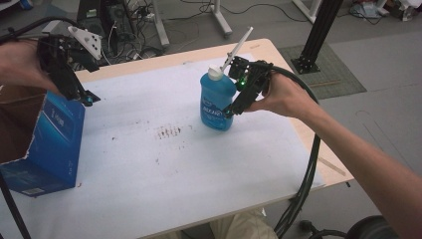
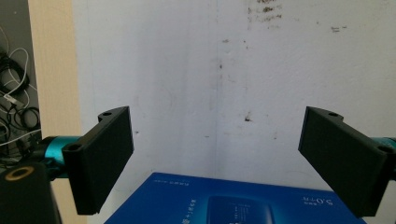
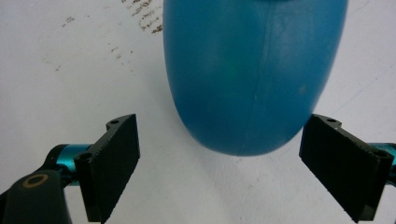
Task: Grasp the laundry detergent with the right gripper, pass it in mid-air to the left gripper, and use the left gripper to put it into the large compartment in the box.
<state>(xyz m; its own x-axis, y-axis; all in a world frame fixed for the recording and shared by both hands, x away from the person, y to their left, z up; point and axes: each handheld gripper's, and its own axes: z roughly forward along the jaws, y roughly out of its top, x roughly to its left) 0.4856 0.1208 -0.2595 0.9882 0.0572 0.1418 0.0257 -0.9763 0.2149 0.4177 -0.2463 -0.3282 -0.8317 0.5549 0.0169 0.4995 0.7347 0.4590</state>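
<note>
Reaching for the bottle [image 1: 217, 99] with my right hand-held gripper [image 3: 219, 163], I have its jaws spread wide on either side of the blue body, not yet gripping. The bottle stands upright toward the far right part of the counter [image 1: 164, 164]. My left hand-held gripper [image 2: 215, 158] hangs released above the blue box [image 1: 47, 144] at the left edge. Nothing is lifted yet, so the grasp is left. The counter's white sheet is stained; cables litter the grey floor [image 1: 378, 64] beyond.

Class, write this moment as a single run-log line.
right gripper: open, jaws astride blue bottle, not gripping | left gripper: open above blue box | bottle upright on white mat
</note>
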